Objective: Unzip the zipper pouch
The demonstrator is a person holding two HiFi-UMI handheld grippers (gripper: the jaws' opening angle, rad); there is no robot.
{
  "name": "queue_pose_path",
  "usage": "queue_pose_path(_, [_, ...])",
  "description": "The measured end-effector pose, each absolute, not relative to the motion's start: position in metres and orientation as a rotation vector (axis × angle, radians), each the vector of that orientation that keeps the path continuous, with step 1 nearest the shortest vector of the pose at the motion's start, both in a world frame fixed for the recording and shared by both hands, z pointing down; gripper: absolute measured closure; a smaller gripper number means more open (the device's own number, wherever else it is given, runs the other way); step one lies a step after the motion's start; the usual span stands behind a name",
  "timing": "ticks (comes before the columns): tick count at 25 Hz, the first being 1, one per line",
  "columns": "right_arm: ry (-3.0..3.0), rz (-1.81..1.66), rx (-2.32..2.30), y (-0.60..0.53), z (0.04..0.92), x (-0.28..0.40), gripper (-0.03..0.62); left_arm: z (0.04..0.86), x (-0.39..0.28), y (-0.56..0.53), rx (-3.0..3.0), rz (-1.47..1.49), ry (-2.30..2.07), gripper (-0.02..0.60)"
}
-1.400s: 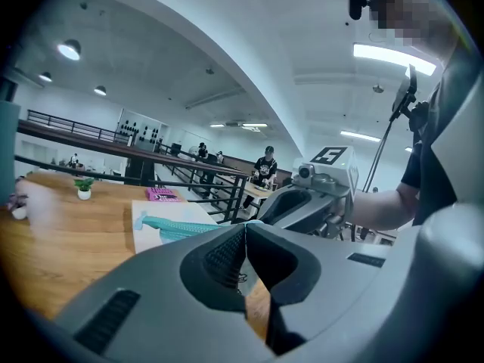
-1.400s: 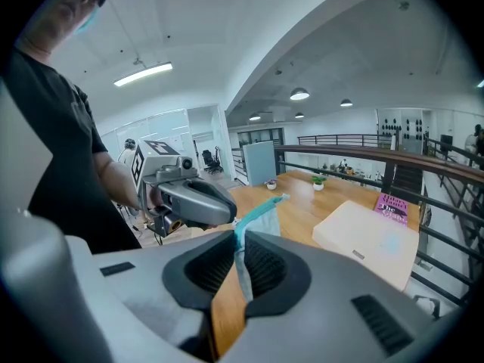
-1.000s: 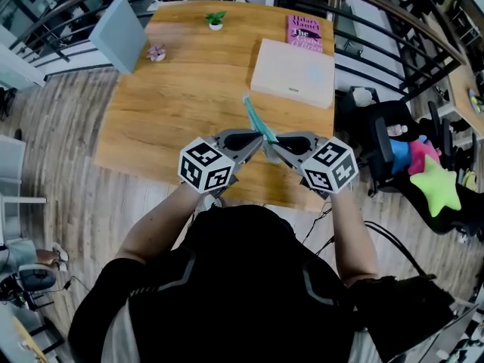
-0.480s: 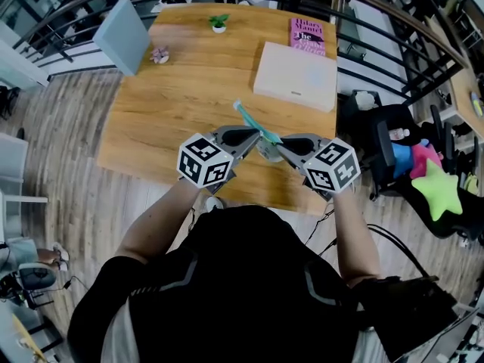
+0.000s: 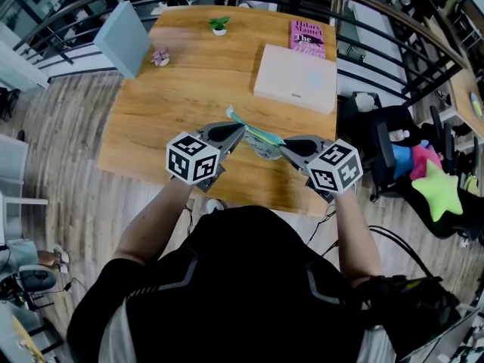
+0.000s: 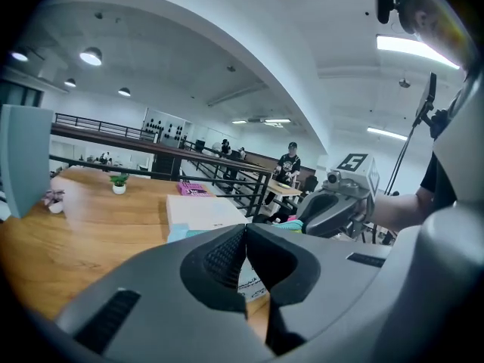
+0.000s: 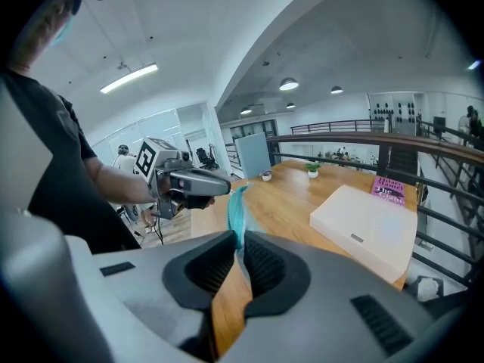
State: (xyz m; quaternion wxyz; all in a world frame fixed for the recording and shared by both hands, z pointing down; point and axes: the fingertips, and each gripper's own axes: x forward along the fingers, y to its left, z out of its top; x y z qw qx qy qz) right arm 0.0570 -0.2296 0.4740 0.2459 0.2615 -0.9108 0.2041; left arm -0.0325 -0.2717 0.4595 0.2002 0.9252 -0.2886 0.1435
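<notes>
Mid-unzip here: the zipper pouch [image 5: 259,137] hangs in the air over the near edge of the table [image 5: 174,104], its right end clamped in the right gripper [image 5: 285,149]. The left gripper [image 5: 240,132] is pinched tight on its top edge, the pull itself too small to see. Next, draw left along the zip while the right holds firm.

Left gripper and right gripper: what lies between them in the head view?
The zipper pouch, pinched by the left gripper and the right gripper above the wooden table; the head view shows it.
</notes>
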Motion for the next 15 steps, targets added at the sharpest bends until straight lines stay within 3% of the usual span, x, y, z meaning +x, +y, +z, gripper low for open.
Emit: queue_pose_path(15, [-2.478, 0.564, 0.739, -0.239, 0.475, 0.061, 0.545, 0.459, -0.080, -0.289, 2.526, 0.397, -0.964, 0.551])
